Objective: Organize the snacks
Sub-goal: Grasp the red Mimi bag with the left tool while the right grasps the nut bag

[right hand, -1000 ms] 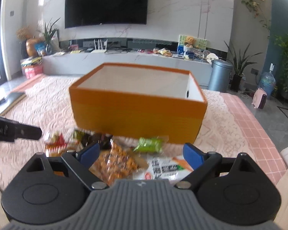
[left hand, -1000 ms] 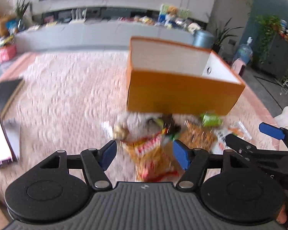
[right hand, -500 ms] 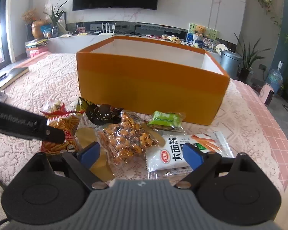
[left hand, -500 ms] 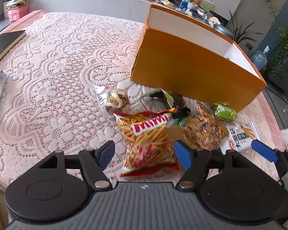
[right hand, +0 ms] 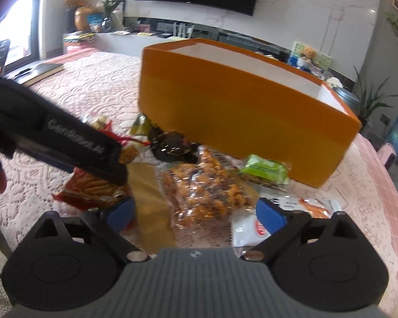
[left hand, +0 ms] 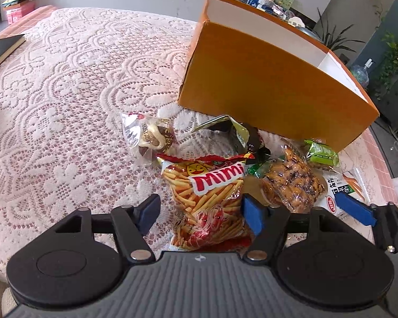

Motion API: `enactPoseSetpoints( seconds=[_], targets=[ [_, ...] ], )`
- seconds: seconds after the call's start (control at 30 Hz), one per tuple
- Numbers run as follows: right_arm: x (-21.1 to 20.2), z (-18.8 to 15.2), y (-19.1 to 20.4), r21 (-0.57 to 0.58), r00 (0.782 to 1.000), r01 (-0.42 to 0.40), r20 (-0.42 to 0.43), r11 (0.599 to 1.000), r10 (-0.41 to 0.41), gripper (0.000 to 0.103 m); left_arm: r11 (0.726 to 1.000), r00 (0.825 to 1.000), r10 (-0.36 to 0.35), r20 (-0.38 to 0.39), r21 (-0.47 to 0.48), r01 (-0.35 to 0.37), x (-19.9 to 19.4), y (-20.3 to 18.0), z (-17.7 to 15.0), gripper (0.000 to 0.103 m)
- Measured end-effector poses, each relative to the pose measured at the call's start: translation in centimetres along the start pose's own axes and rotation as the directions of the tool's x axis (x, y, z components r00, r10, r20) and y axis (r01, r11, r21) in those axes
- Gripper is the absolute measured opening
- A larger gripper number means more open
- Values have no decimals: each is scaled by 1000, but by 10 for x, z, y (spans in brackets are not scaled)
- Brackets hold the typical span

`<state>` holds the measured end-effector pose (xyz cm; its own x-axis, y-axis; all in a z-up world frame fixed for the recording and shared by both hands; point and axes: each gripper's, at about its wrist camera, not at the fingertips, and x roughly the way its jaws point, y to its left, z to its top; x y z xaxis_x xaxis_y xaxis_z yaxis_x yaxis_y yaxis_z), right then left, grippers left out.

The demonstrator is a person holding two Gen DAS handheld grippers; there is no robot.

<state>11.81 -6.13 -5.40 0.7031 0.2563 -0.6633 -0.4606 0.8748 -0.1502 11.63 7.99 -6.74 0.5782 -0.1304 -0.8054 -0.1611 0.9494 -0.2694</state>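
Lace tablecloth [left hand: 66,84] covered the table; a dark book [left hand: 2,50] lay at its far left edge. Going left to right in the left wrist view: a clear-wrapped chocolate snack [left hand: 151,135] sat alone on the lace; just right of it a dark crumpled wrapper [left hand: 236,135] lay against the near wall of the orange box [left hand: 265,84]; the box stood open-topped, white inside, at the far right. My left gripper [left hand: 200,212] stood with jaws apart, having just been closing a little; the red Mimi fries bag [left hand: 209,198] lay between the blue pads, and they did not press on it. Right of that bag, touching it, lay the clear bag of orange nuts [left hand: 291,182]; further right the small green packet [left hand: 322,153] near the box corner; then the white packet [left hand: 337,188], partly hidden by my right gripper's finger. In the right wrist view my right gripper [right hand: 196,212] was wide, nothing gripped; the nuts bag [right hand: 207,190] lay on the cloth between and beyond its pads; the white packet [right hand: 252,228] lay under the right pad.
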Motion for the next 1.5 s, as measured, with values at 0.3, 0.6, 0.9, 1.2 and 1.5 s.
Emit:
enactPoseSetpoints(
  seconds=[0.3, 0.6, 0.9, 1.2, 1.5],
  targets=[
    [15, 2, 15, -80, 1000, -4, -31, 997, 1, 99, 999, 1000, -30, 4, 41, 30, -4, 3, 4, 50],
    [31, 9, 26, -147, 998, 39, -42, 988, -46, 99, 999, 998, -6, 63, 38, 3, -20, 9, 10, 48],
    [40, 17, 29, -139, 998, 43, -29, 989, -48, 100, 999, 997, 24, 72, 44, -28, -20, 12, 12, 48],
    [37, 13, 29, -158, 999, 48, -17, 986, -52, 83, 998, 997, 19, 72, 64, -24, -22, 10, 10, 48],
    [21, 13, 39, -199, 998, 59, 22, 978, -56, 49, 997, 997, 26, 75, 73, -31, -28, 8, 8, 48]
  ],
)
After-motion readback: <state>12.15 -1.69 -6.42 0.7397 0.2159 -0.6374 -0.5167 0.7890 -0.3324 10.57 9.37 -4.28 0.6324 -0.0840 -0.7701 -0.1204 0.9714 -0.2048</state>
